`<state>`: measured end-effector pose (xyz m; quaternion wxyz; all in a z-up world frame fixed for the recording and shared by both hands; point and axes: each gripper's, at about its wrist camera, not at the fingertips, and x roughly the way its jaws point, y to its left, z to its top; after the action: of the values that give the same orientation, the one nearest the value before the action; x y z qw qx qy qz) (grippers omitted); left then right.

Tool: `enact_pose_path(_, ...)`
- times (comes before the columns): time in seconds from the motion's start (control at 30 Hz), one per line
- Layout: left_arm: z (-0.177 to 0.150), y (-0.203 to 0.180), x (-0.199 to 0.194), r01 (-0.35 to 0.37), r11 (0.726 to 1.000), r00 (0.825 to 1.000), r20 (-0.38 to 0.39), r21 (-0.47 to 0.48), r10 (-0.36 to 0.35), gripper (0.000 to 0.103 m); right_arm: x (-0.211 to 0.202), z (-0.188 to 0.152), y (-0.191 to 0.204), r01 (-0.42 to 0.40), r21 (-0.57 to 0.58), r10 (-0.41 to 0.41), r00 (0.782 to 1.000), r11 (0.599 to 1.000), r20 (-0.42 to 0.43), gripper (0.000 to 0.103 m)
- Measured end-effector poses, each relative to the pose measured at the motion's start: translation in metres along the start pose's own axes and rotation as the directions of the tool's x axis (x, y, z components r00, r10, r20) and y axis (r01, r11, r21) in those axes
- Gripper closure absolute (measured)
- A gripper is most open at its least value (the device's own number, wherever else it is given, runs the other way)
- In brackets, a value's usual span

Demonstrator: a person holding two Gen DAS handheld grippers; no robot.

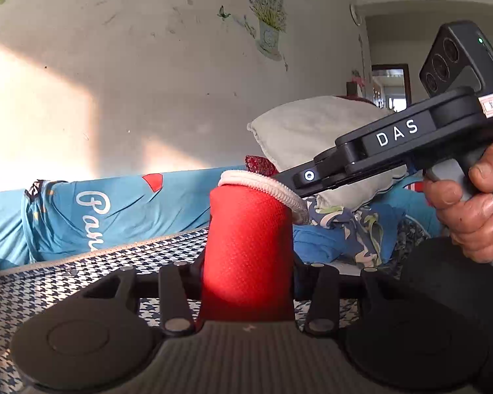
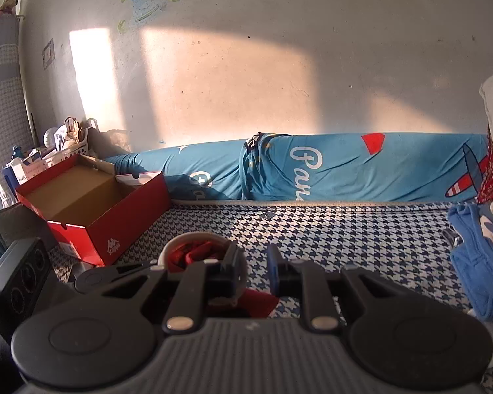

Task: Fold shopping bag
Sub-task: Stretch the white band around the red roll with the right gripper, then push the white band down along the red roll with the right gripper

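Holding the red bag point(image 1: 248, 249) upright, your left gripper point(image 1: 246, 279) is clenched on its rolled body, one finger on each side, so the bag stands like a short tube above the houndstooth bed point(image 1: 65, 282). Its white elastic rim point(image 1: 263, 185) sits at the top, tilted down toward the right. Your right gripper point(image 2: 253, 271) reaches in from the right: in the left wrist view its black arm marked DAS slants down to the rim, and the tip meets the rim's right edge. In the right wrist view the left finger point(image 2: 231, 262) of that gripper lies against the rim and the blue-padded right finger point(image 2: 272, 267) stands apart from it, with bare bed showing in the gap, so the jaws are parted and grasp nothing that you can see; whether the left finger is inside or just outside the rim you cannot tell. Your hand point(image 1: 473, 210) wraps the handle of the right gripper at the far right of the left wrist view. Behind the bag a grey pillow point(image 1: 312, 138) leans on a heap of blue clothes point(image 1: 345, 229), and a blue quilt point(image 2: 328, 167) lies rolled along the wall point(image 2: 246, 65), which is lit by patches of sun. A red shoebox point(image 2: 92, 210) sits open on the bed at the left of the right wrist view, well apart from the bag.
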<state>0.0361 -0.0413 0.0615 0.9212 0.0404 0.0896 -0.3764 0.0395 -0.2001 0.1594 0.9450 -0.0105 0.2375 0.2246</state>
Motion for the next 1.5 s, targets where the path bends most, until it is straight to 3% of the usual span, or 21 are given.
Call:
enact_pose_path(0.2, 0.021, 0.004, 0.008, -0.065, 0.976, 0.997, -0.034, 0.210, 0.074, 0.061, 0.011, 0.003, -0.013, -0.035, 0.069, 0.033, 0.999, 0.997, 0.037, 0.085)
enact_pose_path(0.37, 0.024, 0.008, 0.021, -0.121, 0.883, 0.982, -0.078, 0.453, 0.175, 0.061, 0.039, 0.009, -0.018, -0.062, 0.098, 0.056, 0.997, 0.993, 0.061, 0.085)
enact_pose_path(0.47, 0.010, 0.010, 0.033, -0.125, 0.844, 0.969, -0.118, 0.521, 0.217, 0.061, 0.065, -0.001, -0.025, -0.065, 0.131, 0.062, 0.998, 0.989, 0.031, 0.085)
enact_pose_path(0.63, -0.026, 0.002, 0.056, -0.050, 0.835, 0.937, -0.263, 0.547, 0.228, 0.061, 0.082, -0.031, -0.043, -0.023, 0.193, 0.040, 0.995, 0.981, -0.088, 0.085)
enact_pose_path(0.7, -0.039, -0.011, 0.059, 0.037, 0.817, 0.927, -0.324, 0.575, 0.186, 0.061, 0.088, -0.043, -0.050, -0.002, 0.216, 0.032, 0.990, 0.976, -0.138, 0.085)
enact_pose_path(0.8, -0.052, -0.026, 0.064, 0.106, 0.798, 0.913, -0.375, 0.594, 0.158, 0.061, 0.096, -0.061, -0.060, 0.032, 0.248, 0.022, 0.977, 0.968, -0.213, 0.085)
enact_pose_path(0.9, -0.066, -0.039, 0.068, 0.204, 0.813, 0.881, -0.464, 0.546, 0.090, 0.060, 0.105, -0.079, -0.071, 0.068, 0.277, 0.015, 0.958, 0.958, -0.287, 0.085)
enact_pose_path(0.97, -0.074, -0.047, 0.068, 0.232, 0.806, 0.873, -0.482, 0.544, 0.074, 0.060, 0.107, -0.093, -0.075, 0.090, 0.294, 0.012, 0.945, 0.952, -0.327, 0.085)
enact_pose_path(1.0, -0.078, -0.051, 0.068, 0.230, 0.804, 0.874, -0.479, 0.549, 0.077, 0.060, 0.103, -0.105, -0.071, 0.095, 0.299, 0.011, 0.943, 0.950, -0.332, 0.085)
enact_pose_path(1.07, -0.079, -0.048, 0.069, 0.199, 0.850, 0.874, -0.481, 0.488, 0.072, 0.060, 0.099, -0.115, -0.068, 0.099, 0.295, 0.008, 0.940, 0.950, -0.340, 0.085)
enact_pose_path(1.13, -0.082, -0.047, 0.067, 0.177, 0.877, 0.878, -0.474, 0.446, 0.064, 0.061, 0.097, -0.118, -0.066, 0.099, 0.291, 0.005, 0.941, 0.952, -0.338, 0.085)
enact_pose_path(1.23, -0.087, -0.050, 0.064, 0.157, 0.875, 0.889, -0.452, 0.457, 0.077, 0.061, 0.094, -0.121, -0.065, 0.098, 0.293, 0.004, 0.944, 0.951, -0.329, 0.085)
enact_pose_path(1.37, -0.091, -0.053, 0.062, 0.094, 0.896, 0.899, -0.423, 0.435, 0.111, 0.061, 0.090, -0.127, -0.063, 0.097, 0.295, 0.002, 0.948, 0.951, -0.319, 0.084)
enact_pose_path(1.5, -0.102, -0.068, 0.059, 0.046, 0.864, 0.908, -0.382, 0.501, 0.173, 0.061, 0.085, -0.134, -0.060, 0.104, 0.295, -0.007, 0.950, 0.950, -0.312, 0.082)
